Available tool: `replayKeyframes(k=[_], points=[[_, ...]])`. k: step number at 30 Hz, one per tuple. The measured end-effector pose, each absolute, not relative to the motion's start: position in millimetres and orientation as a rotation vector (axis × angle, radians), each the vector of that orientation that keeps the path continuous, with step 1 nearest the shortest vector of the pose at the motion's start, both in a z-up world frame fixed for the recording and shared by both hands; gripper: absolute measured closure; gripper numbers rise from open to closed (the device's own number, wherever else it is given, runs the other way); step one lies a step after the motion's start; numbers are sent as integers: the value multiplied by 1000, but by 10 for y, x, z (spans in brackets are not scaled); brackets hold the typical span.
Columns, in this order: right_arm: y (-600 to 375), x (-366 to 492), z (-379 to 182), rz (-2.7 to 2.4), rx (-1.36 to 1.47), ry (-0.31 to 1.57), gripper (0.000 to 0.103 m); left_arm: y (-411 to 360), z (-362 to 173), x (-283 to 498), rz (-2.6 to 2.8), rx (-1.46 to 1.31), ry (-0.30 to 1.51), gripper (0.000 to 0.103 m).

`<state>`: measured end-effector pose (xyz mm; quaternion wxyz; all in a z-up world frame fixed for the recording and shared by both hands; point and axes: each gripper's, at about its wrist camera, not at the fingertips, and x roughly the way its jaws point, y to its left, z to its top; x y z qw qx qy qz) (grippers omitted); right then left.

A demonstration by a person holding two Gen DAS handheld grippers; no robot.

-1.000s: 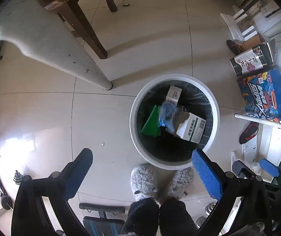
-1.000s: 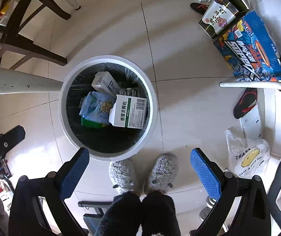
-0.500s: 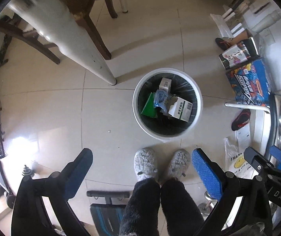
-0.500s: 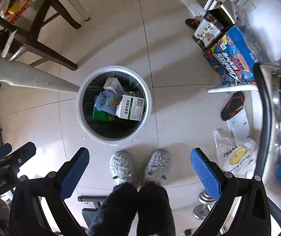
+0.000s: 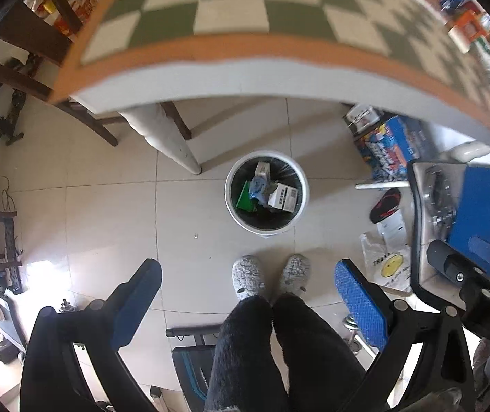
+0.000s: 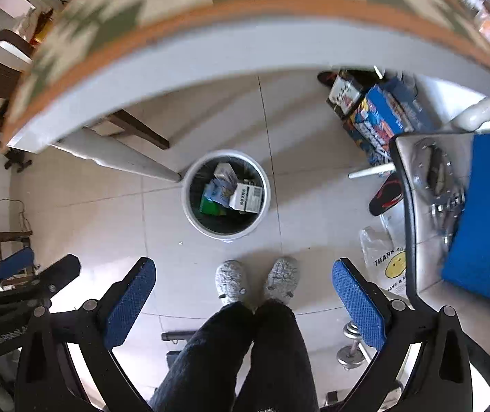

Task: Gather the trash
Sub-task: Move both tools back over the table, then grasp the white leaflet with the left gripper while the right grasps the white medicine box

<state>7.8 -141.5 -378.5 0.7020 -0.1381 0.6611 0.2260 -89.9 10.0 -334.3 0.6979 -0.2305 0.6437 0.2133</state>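
A white round trash bin (image 5: 234, 202) (image 6: 190, 213) with a black liner stands on the tiled floor far below. It holds a white barcode box (image 5: 283, 197) (image 6: 247, 197), a green carton (image 5: 246, 197) (image 6: 211, 206), a blue wrapper (image 5: 258, 185) (image 6: 219, 189) and another white box. My left gripper (image 5: 247, 302) is open and empty, high above the floor. My right gripper (image 6: 243, 295) is open and empty at about the same height. Both point down past the table edge.
A table with a green-and-white checked cloth and orange border (image 5: 231, 3) (image 6: 183, 3) fills the top of both views. The person's slippered feet (image 5: 268, 274) stand by the bin. Colourful boxes (image 5: 392, 144), a sandal (image 5: 385, 204), a smiley plastic bag (image 5: 385, 264) and a chair (image 5: 433, 233) lie right.
Both grippers have risen far above the bin, which now looks much smaller. The table top has come into view at the top. Both stay open and empty.
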Motion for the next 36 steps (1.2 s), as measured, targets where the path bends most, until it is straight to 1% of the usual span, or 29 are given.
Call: replayKeyframes(k=[5,10,15,20,25,28,33,36], points=[[-1400,13,-3049,531,-293,1432,0,103,-2882,-916,462,-529,1397,0],[-1343,89,-2567,551,-205,1412,0,218,-2471,-722,471,-492,1328,0],[-1325,539,-2154,540,-77,1366,0,425,-2117,-180,474,-421,1251,0],[-1488,1382,-1830,441,22,1288,0,577,-1888,655,460,-348,1196,0],[-1793,2518,-1906,306,109,1294,0,565,-1853,1834,403,-233,1178,0],[-1979,3319,-2118,234,147,1315,0,471,-1974,2762,360,-58,1187,0],[-2277,4632,-2635,123,223,1384,0,270,-2422,4213,197,287,1246,0],[-2430,5209,-2935,74,269,1429,0,72,-2756,4973,38,477,1286,0]])
